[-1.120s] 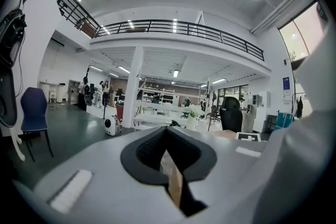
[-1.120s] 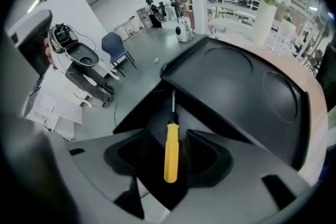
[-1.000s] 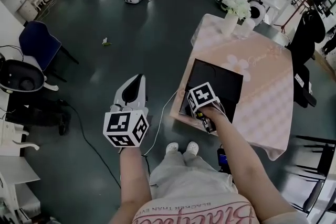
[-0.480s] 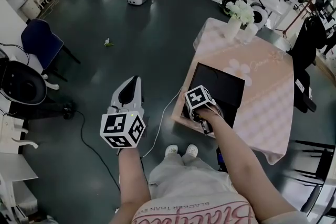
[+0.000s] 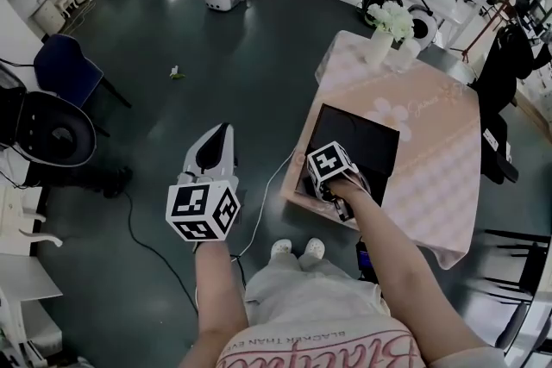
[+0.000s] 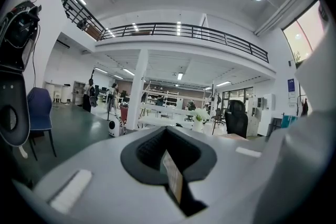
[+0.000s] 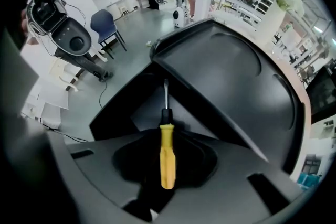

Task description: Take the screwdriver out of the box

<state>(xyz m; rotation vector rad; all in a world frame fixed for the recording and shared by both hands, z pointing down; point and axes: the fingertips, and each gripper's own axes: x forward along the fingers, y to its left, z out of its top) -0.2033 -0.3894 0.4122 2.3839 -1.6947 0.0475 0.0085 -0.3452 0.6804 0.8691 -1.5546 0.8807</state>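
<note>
Jaws of the right gripper (image 7: 166, 178), pointed straight down into the black box (image 5: 366, 138) on the counter (image 5: 431, 159), are closing on the yellow handle of the screwdriver (image 7: 167, 147), apparently to lift it out. The left gripper (image 5: 214, 152) hangs off to the side, jaws together and empty.

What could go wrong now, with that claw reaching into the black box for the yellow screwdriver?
The right claw is closing on the screwdriver at its handle only, so it might slip or swing when lifted. Its metal tip appears close to the box wall and could catch. The box sits at the table edge; a snag might tug it off.
</note>
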